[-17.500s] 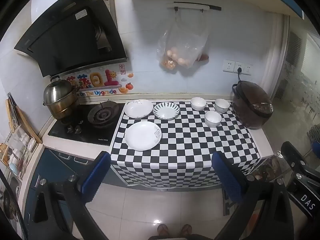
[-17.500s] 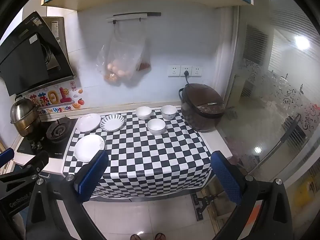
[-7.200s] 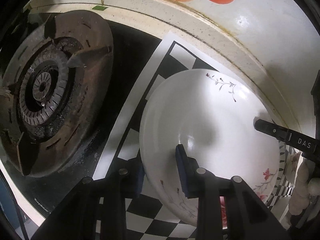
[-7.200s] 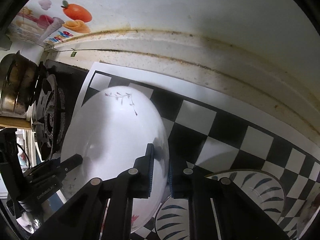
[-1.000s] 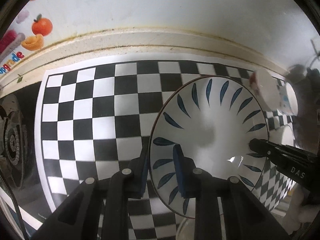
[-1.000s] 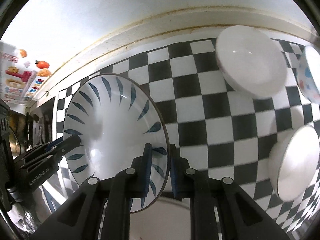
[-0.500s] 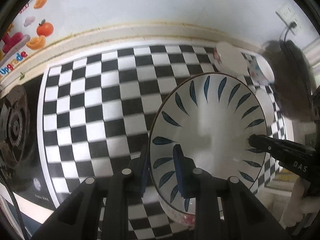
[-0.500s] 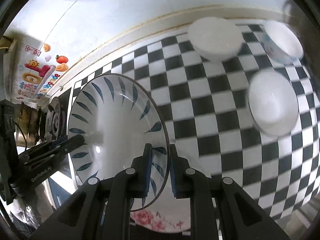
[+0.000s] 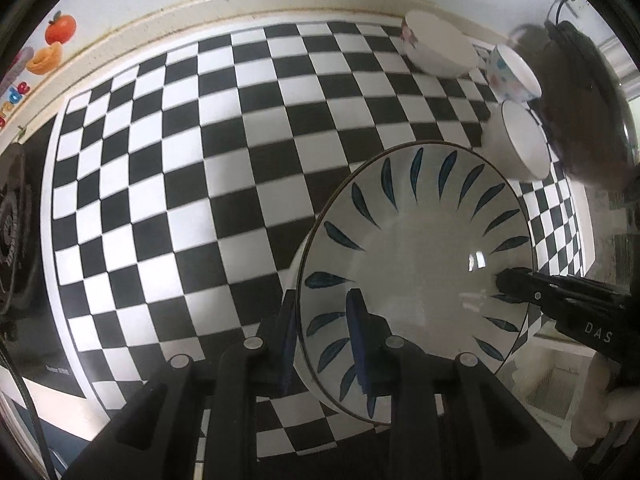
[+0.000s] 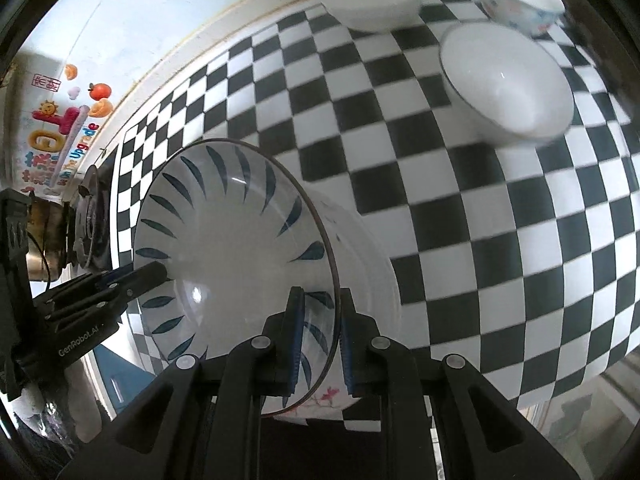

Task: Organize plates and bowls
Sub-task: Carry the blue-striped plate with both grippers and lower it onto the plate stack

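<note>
Both grippers pinch the blue-leaf plate by opposite rims: left gripper clamped on one edge, right gripper on the other. It's held over the checkered cloth, above a white plate. Three bowls sit near the cooker.

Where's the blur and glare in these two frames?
Left wrist: rice cooker and bowls smeared at right edge, small glare on blue-leaf plate. Right wrist: nearest white bowl streaked, small highlight on the plate; checkered cloth bulges from fisheye.
</note>
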